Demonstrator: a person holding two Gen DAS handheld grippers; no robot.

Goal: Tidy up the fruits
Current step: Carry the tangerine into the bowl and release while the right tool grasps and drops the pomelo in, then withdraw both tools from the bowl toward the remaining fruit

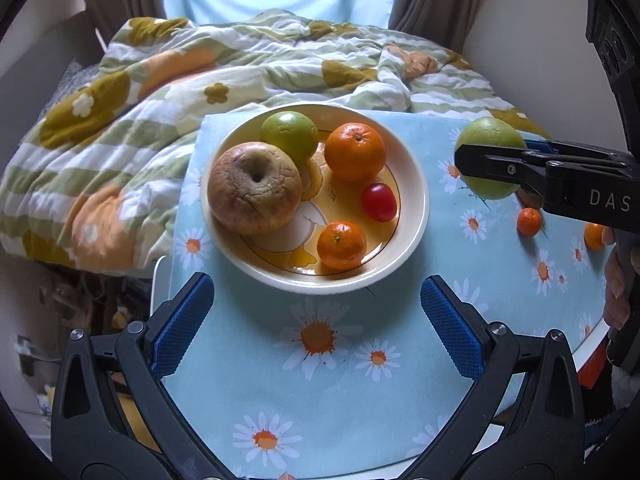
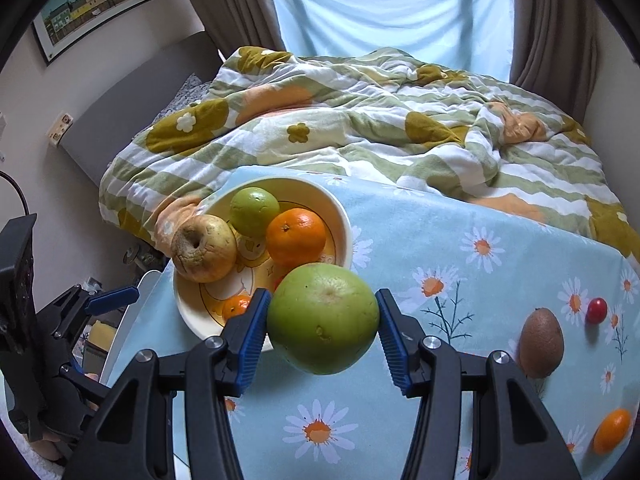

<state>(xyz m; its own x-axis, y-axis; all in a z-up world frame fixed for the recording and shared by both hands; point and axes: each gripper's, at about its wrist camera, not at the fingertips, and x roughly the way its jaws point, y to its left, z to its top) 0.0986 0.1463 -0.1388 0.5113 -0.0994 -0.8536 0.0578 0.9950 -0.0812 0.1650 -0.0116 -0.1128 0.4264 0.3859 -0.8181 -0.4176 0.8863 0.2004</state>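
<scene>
The right gripper (image 2: 322, 330) is clamped on a big green fruit (image 2: 323, 322), blue pads (image 2: 251, 336) pressing its two sides, and holds it up clear of the table (image 2: 500, 240), just to the right of the bowl (image 2: 344, 216). The left gripper (image 1: 318, 322) hangs over the near edge of the table with its jaws wide apart and nothing between them — the bowl sits just beyond its fingertips. In the bowl lie a wrinkled apple (image 1: 255, 187) on the left, a green citrus (image 1: 290, 135) at the far side, a large orange (image 1: 355, 151) right of that, a red tomato (image 1: 379, 201) by the right rim and a small mandarin (image 1: 341, 245) at the near side. Out on the daisy-print cloth (image 2: 472, 292) to the right there is more loose fruit: a brown kiwi (image 2: 541, 343), a second tomato (image 2: 596, 310) beyond it, and a kumquat (image 2: 612, 431) near the front edge. From the left camera another small orange fruit (image 1: 529, 222) shows on the cloth just beside the right gripper. A rumpled flowered blanket (image 2: 360, 128) covers the bed behind the table.
</scene>
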